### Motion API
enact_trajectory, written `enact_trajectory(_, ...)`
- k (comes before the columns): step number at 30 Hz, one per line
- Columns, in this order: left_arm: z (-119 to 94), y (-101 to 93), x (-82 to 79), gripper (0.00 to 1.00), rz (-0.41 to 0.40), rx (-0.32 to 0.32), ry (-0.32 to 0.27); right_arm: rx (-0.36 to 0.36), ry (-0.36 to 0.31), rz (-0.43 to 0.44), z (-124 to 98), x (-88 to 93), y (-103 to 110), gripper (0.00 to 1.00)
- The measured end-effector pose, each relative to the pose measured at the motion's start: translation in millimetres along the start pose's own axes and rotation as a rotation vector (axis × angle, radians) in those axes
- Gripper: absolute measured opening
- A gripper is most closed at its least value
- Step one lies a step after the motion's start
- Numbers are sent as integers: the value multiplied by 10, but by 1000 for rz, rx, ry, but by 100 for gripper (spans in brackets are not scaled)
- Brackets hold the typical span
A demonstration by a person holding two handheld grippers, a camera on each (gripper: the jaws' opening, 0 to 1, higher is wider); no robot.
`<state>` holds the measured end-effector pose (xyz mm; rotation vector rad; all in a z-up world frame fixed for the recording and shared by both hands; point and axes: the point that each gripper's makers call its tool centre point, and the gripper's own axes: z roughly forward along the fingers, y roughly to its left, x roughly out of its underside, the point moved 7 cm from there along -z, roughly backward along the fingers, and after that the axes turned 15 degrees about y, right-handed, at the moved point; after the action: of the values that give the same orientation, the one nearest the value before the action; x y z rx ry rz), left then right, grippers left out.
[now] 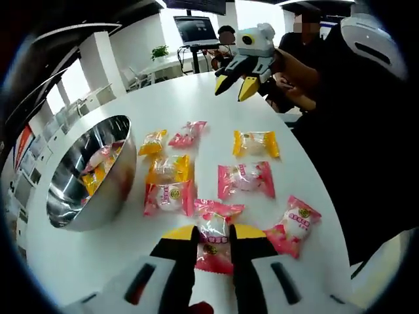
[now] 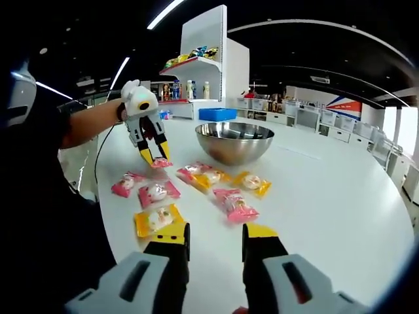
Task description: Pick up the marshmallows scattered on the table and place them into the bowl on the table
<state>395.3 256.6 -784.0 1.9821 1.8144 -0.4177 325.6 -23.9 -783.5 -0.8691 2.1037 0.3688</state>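
The left hand-held gripper (image 1: 213, 237) pinches a pink marshmallow packet (image 1: 213, 245) — the bowl (image 1: 91, 173) lies ahead-left; the right hand-held gripper (image 2: 215, 235) hangs open, empty.

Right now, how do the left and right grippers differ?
The left gripper has its fingers closed on a pink marshmallow packet and lifted off the table, as the right gripper view shows; the right gripper is open and holds nothing, above a yellow packet. Both have yellow-tipped black fingers.
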Motion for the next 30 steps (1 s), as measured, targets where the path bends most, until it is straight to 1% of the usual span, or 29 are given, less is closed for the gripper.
enact_trajectory(5, -80, 84, -128, 21, -95, -42, -88, -4, 2, 2, 10, 17, 5, 32)
enact_trajectory(10, -186, 192, -206, 21, -123, -60, -149, -3, 6, 7, 13, 39, 0, 32)
enact_trajectory(14, -240, 287, -252, 21, -156, -90, -188, -5, 4, 10, 18, 45, 0, 32)
enact_trajectory(16, -289, 391, -277, 21, -212, -134, -233, -7, 6, 11, 30, 54, 6, 32)
enact_trajectory(20, -383, 549, -306, 21, -273, -222, -300, -11, 7, 12, 36, 64, 10, 31)
enact_trajectory(25, -458, 666, -351, 21, -312, -272, -348, -7, 6, 16, 27, 68, -9, 31)
enact_trajectory(30, -446, 769, -381, 21, -364, -320, -373, -8, 5, 15, 25, 70, -8, 31)
